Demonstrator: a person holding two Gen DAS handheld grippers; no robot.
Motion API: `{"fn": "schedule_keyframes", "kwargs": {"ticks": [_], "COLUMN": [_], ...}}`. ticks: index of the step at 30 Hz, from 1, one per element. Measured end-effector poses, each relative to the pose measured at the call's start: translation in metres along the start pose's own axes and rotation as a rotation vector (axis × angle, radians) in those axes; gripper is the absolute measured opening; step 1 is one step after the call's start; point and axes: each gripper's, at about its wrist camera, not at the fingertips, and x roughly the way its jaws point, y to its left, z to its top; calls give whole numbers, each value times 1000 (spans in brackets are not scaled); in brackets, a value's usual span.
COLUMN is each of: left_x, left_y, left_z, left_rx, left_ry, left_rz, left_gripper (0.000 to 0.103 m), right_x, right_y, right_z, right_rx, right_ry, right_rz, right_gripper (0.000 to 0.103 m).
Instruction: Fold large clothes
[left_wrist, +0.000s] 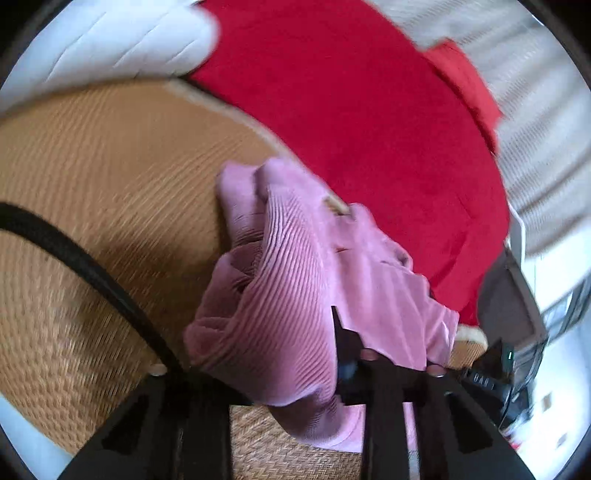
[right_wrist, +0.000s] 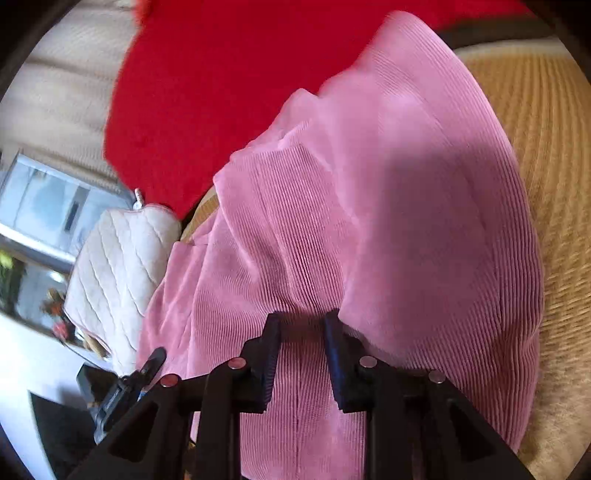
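Observation:
A pink corduroy garment (left_wrist: 295, 266) lies bunched on a woven straw mat (left_wrist: 110, 166). My left gripper (left_wrist: 332, 332) is buried in its folds; the cloth drapes over the left finger and only the right finger (left_wrist: 341, 339) shows, so the jaws look closed on the cloth. In the right wrist view the same pink garment (right_wrist: 388, 184) fills the middle. My right gripper (right_wrist: 302, 325) has a narrow gap between its fingers, and a ridge of the pink cloth runs through that gap, pinched.
A large red cloth (left_wrist: 351, 110) is spread beyond the garment, also in the right wrist view (right_wrist: 207, 85). A white quilted cushion (right_wrist: 118, 266) lies at the left, another (left_wrist: 110, 40) at the far left. A black cable (left_wrist: 85, 258) crosses the mat. A grey ribbed blanket (left_wrist: 535, 122) lies at the right.

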Motion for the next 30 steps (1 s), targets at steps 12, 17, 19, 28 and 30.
{"fn": "schedule_keyframes", "kwargs": {"ticks": [12,17,19,28,30], "left_x": [77,87,71,44,39], "left_y": [-160,-152,-137,-121,-114], "left_z": [-79,-70,-66,-73,-66], "left_rx": [776,729,736,743,707], "left_ry": [151,160,163,149,153], "left_rz": [-64,-113,-114,-128,-155], "left_gripper": [24,24,24,24,23], "right_x": [-55,-41,-31,25,19], "right_y": [-18,-18,-5,54,64], "right_z": [30,32,37,38,33], "right_rx": [62,87,55,-206,-255], "right_ry": [-133,-84,-67,-12,-42], "right_rz": [266,278,274,-38,-92], "right_gripper": [93,93,93,40,33]}}
